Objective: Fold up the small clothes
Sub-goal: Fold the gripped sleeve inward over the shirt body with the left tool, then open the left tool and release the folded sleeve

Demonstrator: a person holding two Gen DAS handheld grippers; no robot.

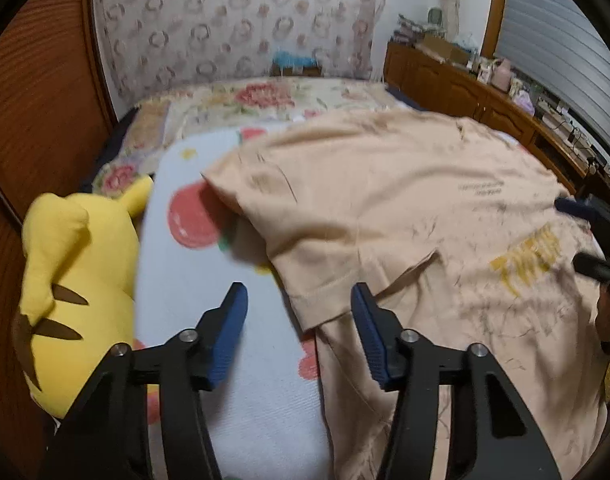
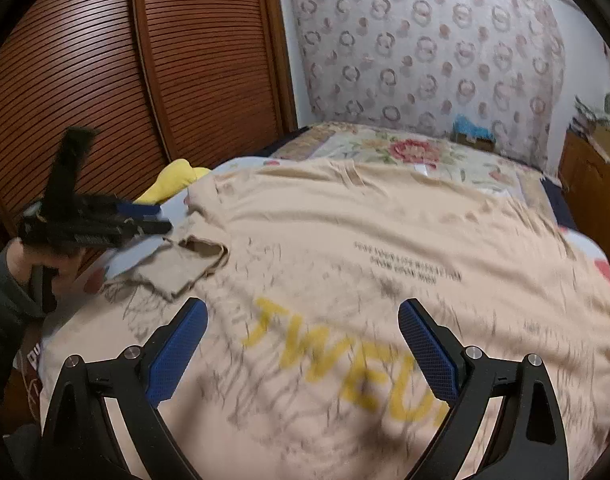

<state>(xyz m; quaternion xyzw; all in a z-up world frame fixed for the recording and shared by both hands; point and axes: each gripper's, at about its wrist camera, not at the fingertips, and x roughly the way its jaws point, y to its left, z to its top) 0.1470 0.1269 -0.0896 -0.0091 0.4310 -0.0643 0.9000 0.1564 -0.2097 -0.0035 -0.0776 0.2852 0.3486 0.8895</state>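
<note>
A beige T-shirt (image 1: 385,208) with yellow lettering lies spread flat on the bed; it fills the right wrist view (image 2: 345,240). Its left sleeve (image 1: 317,280) lies just ahead of my left gripper (image 1: 299,292), which is open and empty, its right finger at the sleeve's hem. The sleeve also shows in the right wrist view (image 2: 185,268). My right gripper (image 2: 303,312) is open and empty, hovering over the yellow lettering (image 2: 337,360). The left gripper (image 2: 145,220) shows at the left of the right wrist view, and the right gripper (image 1: 585,236) at the right edge of the left wrist view.
A yellow plush toy (image 1: 73,272) lies at the bed's left edge. A white fruit-print sheet (image 1: 233,360) covers the bed under the shirt. A floral blanket (image 1: 265,100) lies at the far end. Wooden slatted doors (image 2: 105,80) stand left, a wooden cabinet (image 1: 465,92) right.
</note>
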